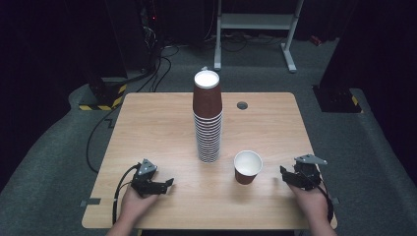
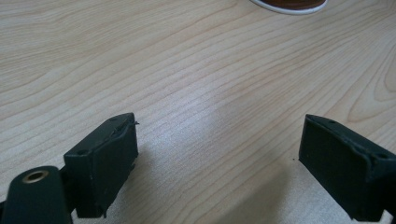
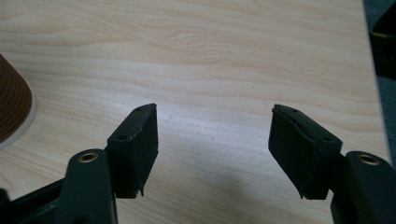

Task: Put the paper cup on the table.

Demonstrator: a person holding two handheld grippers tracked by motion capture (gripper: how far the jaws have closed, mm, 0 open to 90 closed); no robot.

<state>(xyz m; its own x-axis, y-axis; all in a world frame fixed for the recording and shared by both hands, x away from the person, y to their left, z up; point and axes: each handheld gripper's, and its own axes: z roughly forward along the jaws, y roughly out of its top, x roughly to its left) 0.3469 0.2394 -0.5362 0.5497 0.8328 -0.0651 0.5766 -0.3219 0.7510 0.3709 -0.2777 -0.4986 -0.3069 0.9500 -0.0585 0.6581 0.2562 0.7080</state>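
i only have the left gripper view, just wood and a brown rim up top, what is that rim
Observer: It is the foot of a tall stack of brown cups, standing upside down in the middle of the table.
Operator: any other cup around
Observer: Yes, a single cup stands upright and apart, right of the stack, its white inside showing.
Operator: where is the right claw
Observer: The right claw sits low at the table's right edge, right of the single cup and not touching it.
Operator: is it holding anything
Observer: No, the right gripper view shows its jaws spread over bare wood, the ribbed cup wall off to one side.
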